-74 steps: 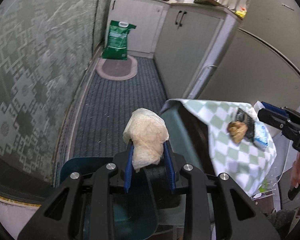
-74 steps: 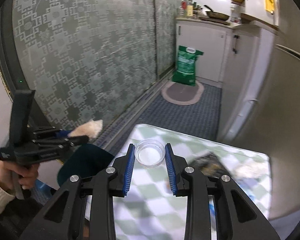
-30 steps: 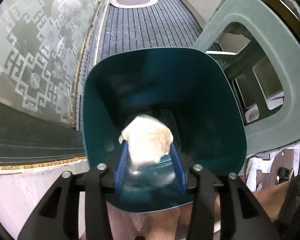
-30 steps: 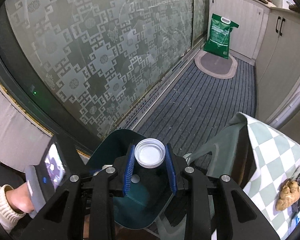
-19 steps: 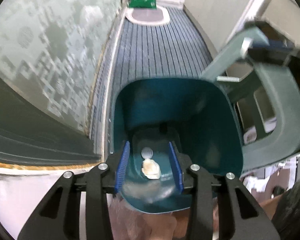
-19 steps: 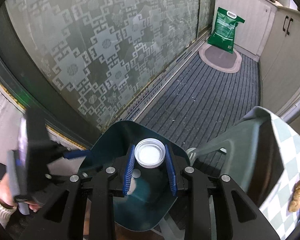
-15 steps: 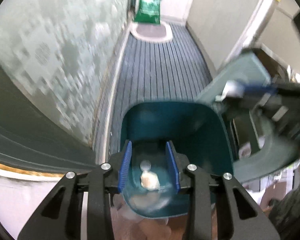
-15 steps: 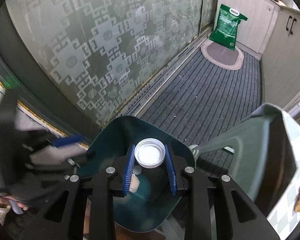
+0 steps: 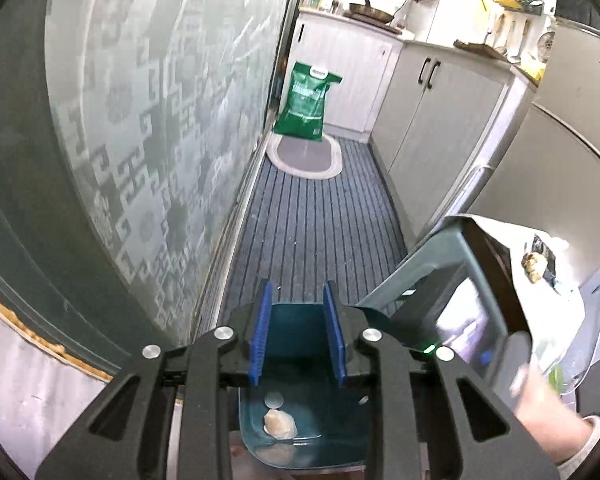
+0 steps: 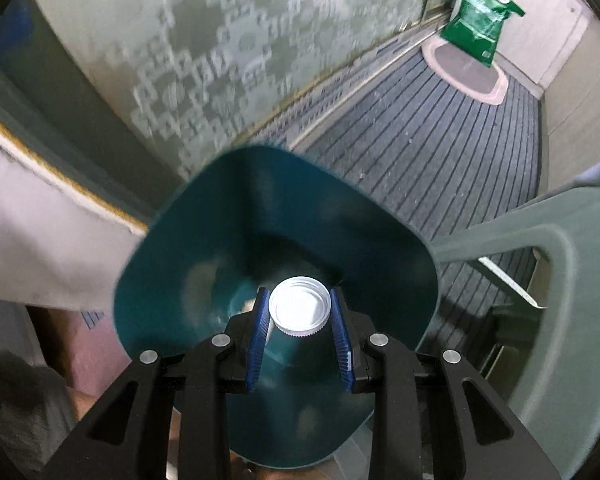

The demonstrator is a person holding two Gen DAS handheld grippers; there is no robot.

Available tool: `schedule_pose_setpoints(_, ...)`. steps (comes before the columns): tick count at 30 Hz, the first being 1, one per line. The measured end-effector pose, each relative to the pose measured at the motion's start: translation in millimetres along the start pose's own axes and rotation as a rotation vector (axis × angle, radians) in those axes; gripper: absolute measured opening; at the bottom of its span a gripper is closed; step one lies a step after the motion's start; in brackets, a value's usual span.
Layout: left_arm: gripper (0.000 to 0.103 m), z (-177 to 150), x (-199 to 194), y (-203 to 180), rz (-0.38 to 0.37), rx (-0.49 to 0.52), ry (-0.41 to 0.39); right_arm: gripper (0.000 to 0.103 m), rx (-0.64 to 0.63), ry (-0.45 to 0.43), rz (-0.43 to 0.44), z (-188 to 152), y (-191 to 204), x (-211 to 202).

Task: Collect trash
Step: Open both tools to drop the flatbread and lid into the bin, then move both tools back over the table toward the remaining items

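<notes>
Holding the white cap [image 10: 300,311] pinched in our right gripper [image 10: 300,334] over the teal bin [image 10: 172,264] for dropping, our left gripper [image 9: 296,334] gapes empty.

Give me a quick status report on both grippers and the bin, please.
Left gripper open, empty. Right gripper shut on white lid, over teal bin. Crumpled wad in bin. Nothing blocking.

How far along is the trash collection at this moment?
Done: a crumpled wad and a small disc lie in the teal bin; left gripper is open. In hand: right gripper holds a white cap over the bin. Left: scraps on the checkered cloth.
</notes>
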State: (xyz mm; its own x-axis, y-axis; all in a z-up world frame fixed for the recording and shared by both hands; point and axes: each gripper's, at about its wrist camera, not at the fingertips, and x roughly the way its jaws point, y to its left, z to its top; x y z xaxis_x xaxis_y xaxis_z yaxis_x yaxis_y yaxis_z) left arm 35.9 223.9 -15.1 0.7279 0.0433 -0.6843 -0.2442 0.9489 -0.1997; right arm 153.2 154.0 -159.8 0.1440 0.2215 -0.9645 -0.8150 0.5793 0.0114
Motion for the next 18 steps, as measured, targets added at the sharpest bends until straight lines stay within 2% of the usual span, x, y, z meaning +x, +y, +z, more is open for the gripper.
schedule_pose_setpoints(4, 0.027, 4, -6, -3, -0.002, 0.005, -0.023, 0.031, -0.036, 0.038, -0.014, -6, 8, 16)
schedule_pose_setpoints(14, 0.027, 9, -12, -4, -0.002, 0.009, -0.047, 0.031, -0.101, 0.068, -0.033, -10, 25, 33)
schedule_pose_setpoints(17, 0.027, 10, -15, -5, -0.002, 0.002, -0.049, 0.042, -0.096, 0.073, -0.03, -10, 23, 33)
schedule_pose_setpoints(18, 0.027, 11, -16, -5, -0.002, 0.001, -0.053, 0.042, -0.099, 0.063, -0.032, -10, 24, 31)
